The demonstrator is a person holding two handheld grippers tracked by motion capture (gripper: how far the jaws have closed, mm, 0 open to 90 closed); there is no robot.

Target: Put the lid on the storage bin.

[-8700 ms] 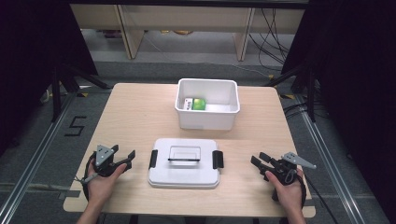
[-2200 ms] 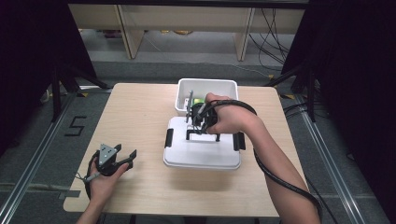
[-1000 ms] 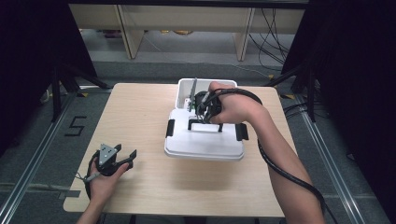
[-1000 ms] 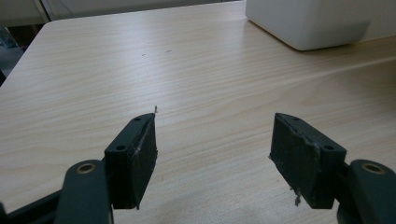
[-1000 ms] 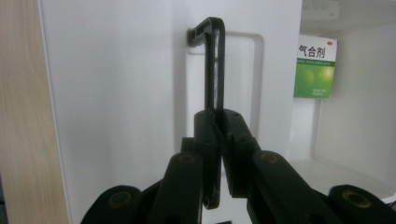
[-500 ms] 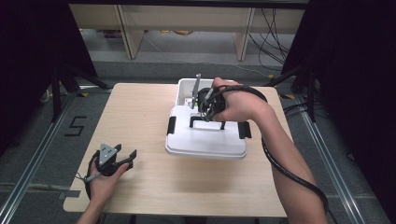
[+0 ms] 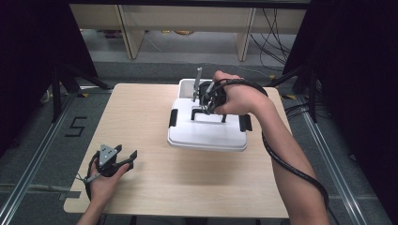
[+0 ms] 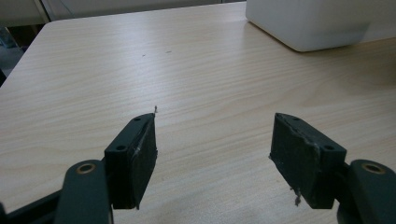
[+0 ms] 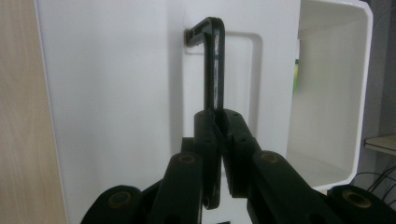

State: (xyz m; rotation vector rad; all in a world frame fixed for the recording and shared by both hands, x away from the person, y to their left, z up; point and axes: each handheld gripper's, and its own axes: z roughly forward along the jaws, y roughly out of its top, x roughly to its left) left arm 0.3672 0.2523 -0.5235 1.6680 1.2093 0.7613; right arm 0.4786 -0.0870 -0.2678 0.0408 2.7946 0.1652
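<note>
The right gripper (image 9: 215, 122) has its jaws clamped on the black handle (image 9: 214, 65) of the white lid (image 7: 206, 133), which hangs partly over the white bin (image 9: 327, 93), covering its near part but not yet seated; judging by this, closing the bin is about halfway done, with aligning and lowering left. The left gripper (image 7: 123, 158) rests on the tabletop (image 7: 141, 117) with jaws wide and empty. Compared with half a second ago, the lid has crept slightly further toward the bin
</note>
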